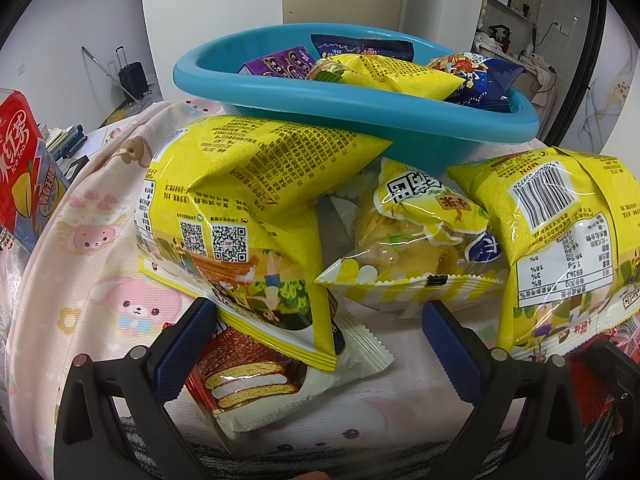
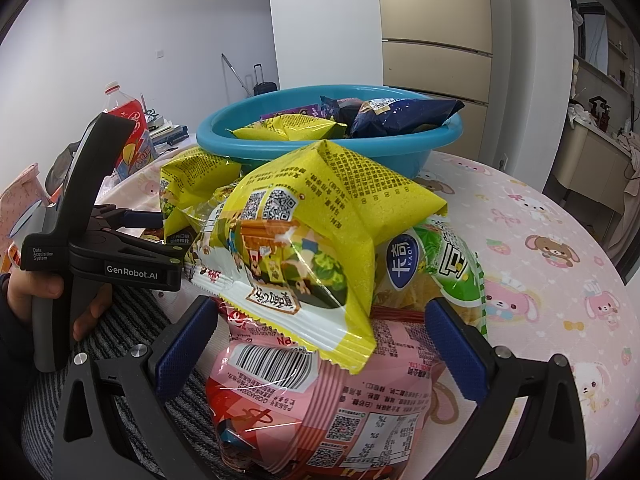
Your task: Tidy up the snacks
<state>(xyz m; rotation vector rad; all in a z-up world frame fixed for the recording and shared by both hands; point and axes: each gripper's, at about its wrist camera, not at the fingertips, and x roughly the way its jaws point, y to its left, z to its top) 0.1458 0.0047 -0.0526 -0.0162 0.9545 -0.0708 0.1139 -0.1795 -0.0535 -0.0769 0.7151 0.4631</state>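
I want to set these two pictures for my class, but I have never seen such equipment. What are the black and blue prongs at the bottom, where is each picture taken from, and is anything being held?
A person holds one hand-held tool in each hand; no robot. Each carries a camera looking along its own tongs. One picture looks over the left tongs, the other over the right tongs, where the hand gripping the left tool shows. Snack packets lie heaped on a pink cartoon tablecloth, before a blue basin already holding some. Both tongs are open, holding nothing: a chocolate pie packet lies between the left ones, a pink packet between the right.

Suitcase (image 1: 132, 76) — fridge (image 2: 436, 52) — tablecloth (image 2: 560, 280)
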